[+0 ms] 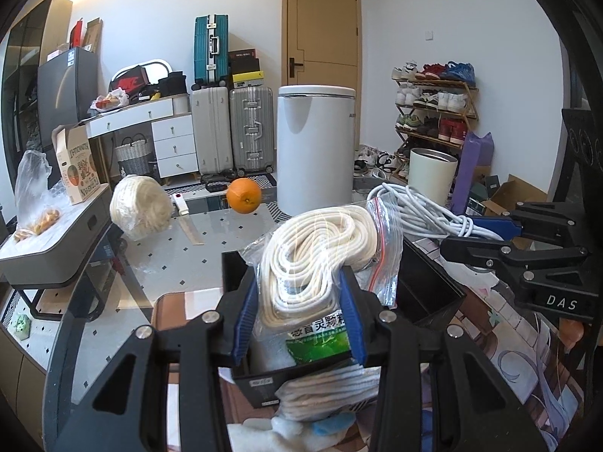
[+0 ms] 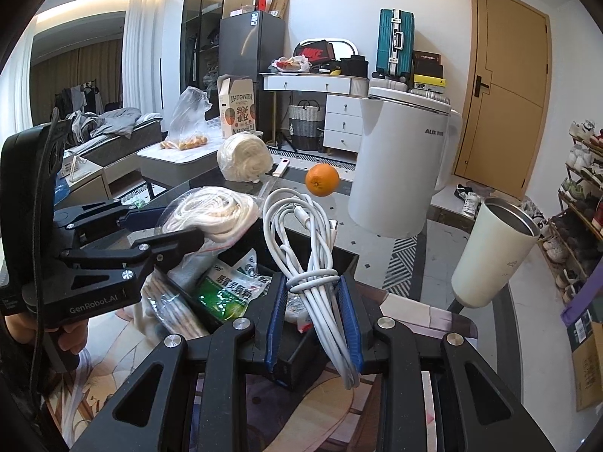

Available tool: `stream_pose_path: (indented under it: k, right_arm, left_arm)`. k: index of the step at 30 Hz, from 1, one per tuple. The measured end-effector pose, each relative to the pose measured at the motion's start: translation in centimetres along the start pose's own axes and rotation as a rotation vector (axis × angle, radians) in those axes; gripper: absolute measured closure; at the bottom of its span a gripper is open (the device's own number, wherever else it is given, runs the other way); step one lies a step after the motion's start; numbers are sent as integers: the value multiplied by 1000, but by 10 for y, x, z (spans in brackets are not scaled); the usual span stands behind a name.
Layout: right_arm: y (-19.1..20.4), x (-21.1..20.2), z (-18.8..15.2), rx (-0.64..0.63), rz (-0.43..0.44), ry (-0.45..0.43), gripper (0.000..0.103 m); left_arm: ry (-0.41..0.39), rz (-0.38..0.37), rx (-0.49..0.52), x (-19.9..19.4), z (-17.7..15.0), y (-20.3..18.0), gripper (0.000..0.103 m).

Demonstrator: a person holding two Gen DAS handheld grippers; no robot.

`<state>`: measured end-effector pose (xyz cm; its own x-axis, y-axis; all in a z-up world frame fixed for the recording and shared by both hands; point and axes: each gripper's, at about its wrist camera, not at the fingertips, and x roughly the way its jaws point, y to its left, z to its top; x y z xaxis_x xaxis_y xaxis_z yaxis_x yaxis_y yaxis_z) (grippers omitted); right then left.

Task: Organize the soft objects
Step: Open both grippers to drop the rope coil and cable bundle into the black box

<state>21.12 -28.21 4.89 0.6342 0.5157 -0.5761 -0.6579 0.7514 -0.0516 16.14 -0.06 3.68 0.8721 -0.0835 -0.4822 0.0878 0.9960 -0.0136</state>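
My left gripper (image 1: 299,320) is shut on a clear zip bag of coiled white rope (image 1: 320,248), held just over a black box (image 1: 433,286). A green-labelled packet (image 1: 316,342) stands in the box, with more soft bundles below it. In the right wrist view my right gripper (image 2: 312,312) is shut on a tied bundle of white cable (image 2: 312,271), over the same black box (image 2: 339,256). That view also shows the left gripper (image 2: 169,226) with the rope bag (image 2: 211,214) and the packet (image 2: 226,293). The right gripper (image 1: 471,235) and the cable (image 1: 414,207) appear at the right of the left wrist view.
On the glass table (image 1: 211,248) behind the box lie an orange (image 1: 244,195) and a wrapped ball of white cord (image 1: 140,207). A tall white appliance (image 1: 316,147) and a cream cup (image 1: 431,175) stand at the far right. A printed mat (image 2: 414,320) lies under the box.
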Motion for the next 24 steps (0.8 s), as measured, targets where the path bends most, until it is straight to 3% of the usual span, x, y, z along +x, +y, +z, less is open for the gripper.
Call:
stream_pose_path:
  k: [5,11,15,18,24]
  right_arm:
    - [-4,1,1,1,-10,4,75]
    - [-6,3,2,2,-12,3,75]
    - [-2,6,3,-10,6,8,75]
    - [2,12,6,-31,21,14,75]
    - [14,22,11,-73,55,24,75]
  left_arm:
    - [18,-11,9,10,2,-3,54]
    - [9,-12,6,10,3,-4,16]
    - [-9,11,-14,4,2,0,14]
    - [-8,1,-29,-1,0,5,0]
    - [-15,64,-41,-11,-6,14,0]
